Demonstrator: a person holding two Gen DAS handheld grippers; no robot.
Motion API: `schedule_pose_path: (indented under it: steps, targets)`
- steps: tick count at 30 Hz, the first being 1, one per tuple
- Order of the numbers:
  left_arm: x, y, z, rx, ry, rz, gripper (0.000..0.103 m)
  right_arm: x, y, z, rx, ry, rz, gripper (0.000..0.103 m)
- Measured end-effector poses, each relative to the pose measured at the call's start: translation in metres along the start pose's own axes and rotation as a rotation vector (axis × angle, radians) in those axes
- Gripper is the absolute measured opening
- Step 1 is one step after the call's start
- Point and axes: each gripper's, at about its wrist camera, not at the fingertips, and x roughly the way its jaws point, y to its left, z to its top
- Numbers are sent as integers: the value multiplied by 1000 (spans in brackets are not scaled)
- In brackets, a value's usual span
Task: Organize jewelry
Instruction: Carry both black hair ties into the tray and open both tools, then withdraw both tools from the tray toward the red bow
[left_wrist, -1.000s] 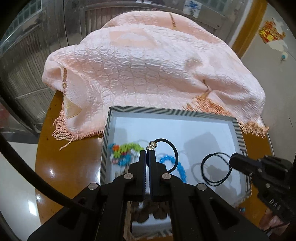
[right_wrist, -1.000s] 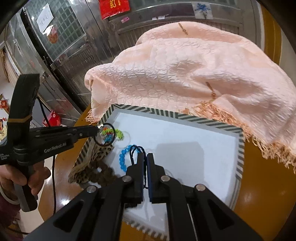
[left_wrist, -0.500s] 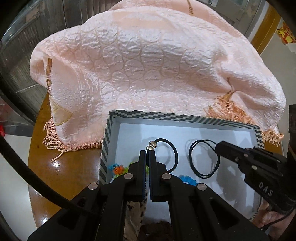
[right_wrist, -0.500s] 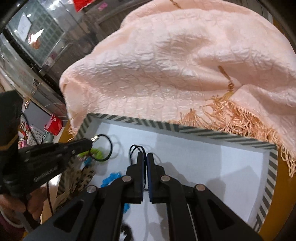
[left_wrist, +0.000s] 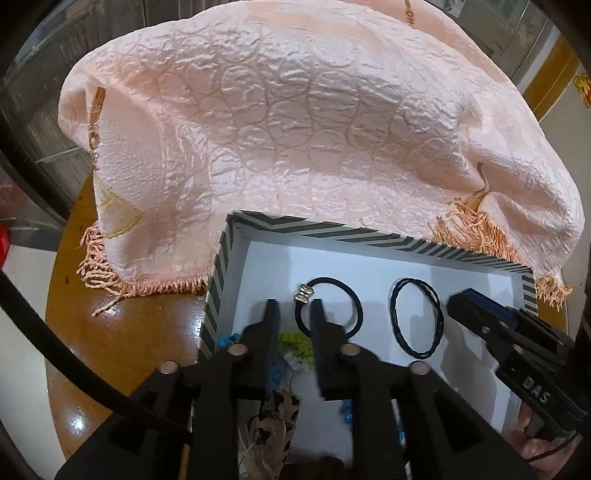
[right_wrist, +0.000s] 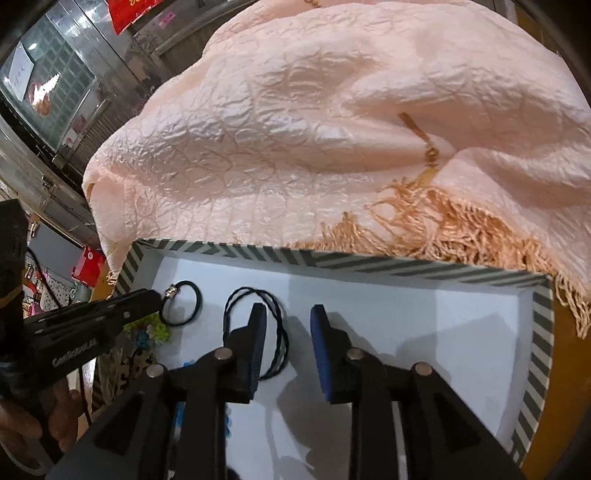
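Both tongs just opening, nothing gripped: left tongs (left_wrist: 291, 308) beside clasp band (left_wrist: 328, 306), right tongs (right_wrist: 288, 315) astride twisted band (right_wrist: 255, 332), both flat in striped box (right_wrist: 406, 264).

Both wrist cameras look steeply down, close over the striped box (left_wrist: 369, 236), sharing its white floor and the pink cloth (right_wrist: 314, 129).

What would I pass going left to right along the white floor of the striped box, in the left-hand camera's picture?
Black hair tie with a small metal charm → thin twisted black cord loop → the right gripper, its blue-padded tip reaching in from the right edge.
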Motion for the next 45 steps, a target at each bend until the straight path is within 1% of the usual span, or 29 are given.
schedule_pose_path:
  steps: [3, 7, 9, 10, 13, 15, 21, 29, 35, 38, 41, 45]
  targets:
    - [-10, 1, -3, 9, -7, 5, 21, -12, 5, -7, -23, -4, -6, 25]
    - [-32, 0, -13, 38, -40, 18, 21, -31, 12, -20, -45, -7, -15, 27]
    - [-44, -1, -19, 54, -56, 31, 21, -40, 14, -26, -44, -8, -17, 34]
    - [-49, 0, -21, 58, -60, 30, 21, -44, 16, -29, -43, -11, -17, 36]
    - [-64, -1, -33, 71, -77, 37, 21, -58, 23, -39, -52, -13, -18, 38]
    - [-74, -1, -47, 79, -85, 39, 21, -66, 27, -48, -61, -11, -17, 39]
    - [-94, 1, -86, 114, -84, 51, 21, -96, 40, -80, -95, -16, -25, 44]
    - [-109, 9, -134, 116, -67, 52, 21, -124, 51, -127, -111, -25, -64, 46]
    - [-118, 12, -167, 99, -54, 37, 21, -132, 56, -157, -87, -16, -71, 47]
    - [-120, 12, -181, 105, -41, 28, 21, -136, 59, -170, -80, -13, -76, 47]
    - [-122, 11, -196, 112, -28, 23, 21, -141, 61, -184, -72, -14, -83, 51]
    - [-124, 9, -210, 131, -17, 20, 21, -146, 62, -201, -62, -11, -93, 51]
